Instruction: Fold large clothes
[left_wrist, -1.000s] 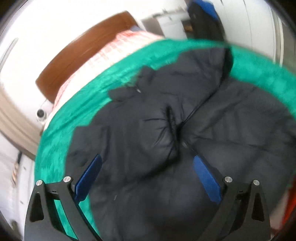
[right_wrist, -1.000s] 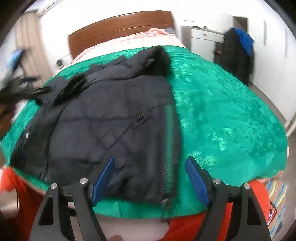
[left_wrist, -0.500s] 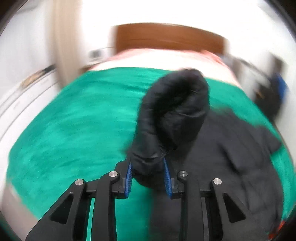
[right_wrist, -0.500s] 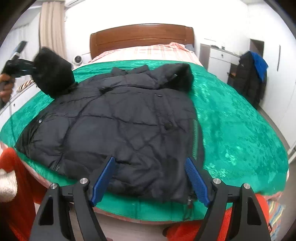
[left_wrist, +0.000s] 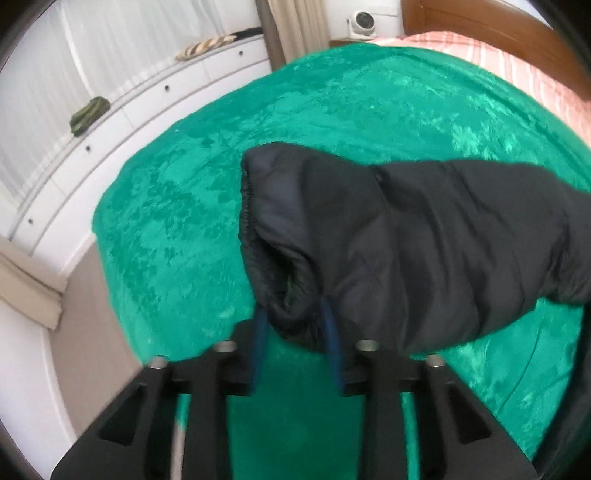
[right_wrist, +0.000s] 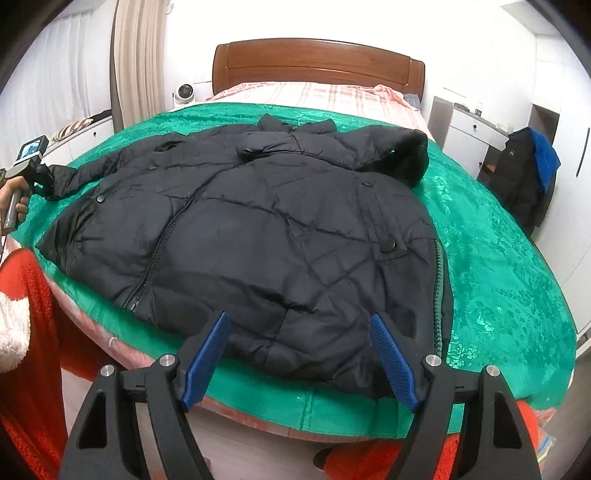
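A large black puffer jacket (right_wrist: 280, 236) lies front up on the green bed cover (right_wrist: 498, 266), collar toward the headboard. My left gripper (left_wrist: 293, 325) is shut on the cuff of the jacket's left sleeve (left_wrist: 406, 240) and holds it above the cover, stretched out to the left. In the right wrist view the same gripper (right_wrist: 37, 177) shows at the far left with the sleeve (right_wrist: 85, 173) pulled out. My right gripper (right_wrist: 299, 354) is open and empty, just above the jacket's hem at the foot of the bed.
A wooden headboard (right_wrist: 317, 62) and pink checked sheet (right_wrist: 317, 96) are at the far end. White drawers (left_wrist: 110, 122) run along the left wall. A chair with dark and blue clothes (right_wrist: 528, 177) stands right. A red garment (right_wrist: 33, 332) is at the near left.
My left gripper closed on the sleeve cuff and carried it out to the left, straightening the sleeve. The right gripper stayed open and drew back slightly toward the foot of the bed.
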